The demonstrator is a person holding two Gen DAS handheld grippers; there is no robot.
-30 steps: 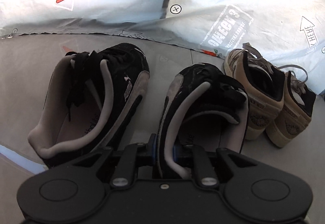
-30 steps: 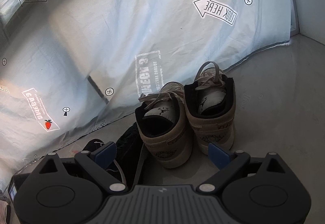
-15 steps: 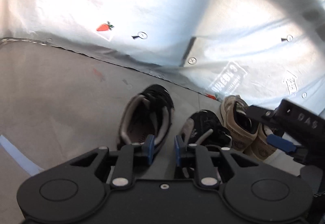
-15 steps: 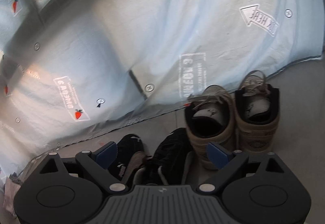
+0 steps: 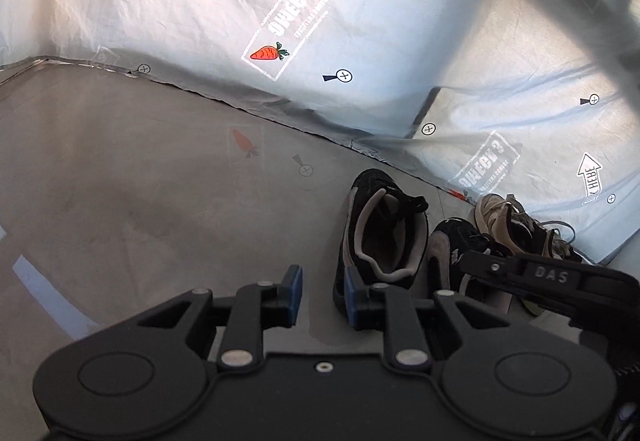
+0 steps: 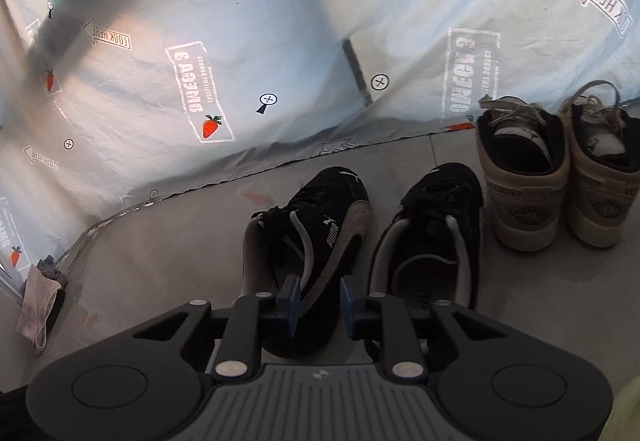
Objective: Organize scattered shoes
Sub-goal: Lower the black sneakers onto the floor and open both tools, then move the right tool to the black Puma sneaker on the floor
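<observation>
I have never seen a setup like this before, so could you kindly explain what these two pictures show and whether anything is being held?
There is no robot here: a person carries a hand-held gripper in each hand, and each has a wide-angle camera looking forward along its two blue-padded fingers.

The left camera's picture shows the left hand-held gripper above the grey floor, with nothing between its pads. The other tool reaches in from the right.

The right camera's picture shows the right hand-held gripper, whose jaws have just been closing to a narrow gap. It holds nothing.

On the floor, against a printed sheet, two pairs of shoes stand side by side with heels toward the camera: black sneakers and tan sneakers to their right. A crumpled cloth lies at far left.
</observation>
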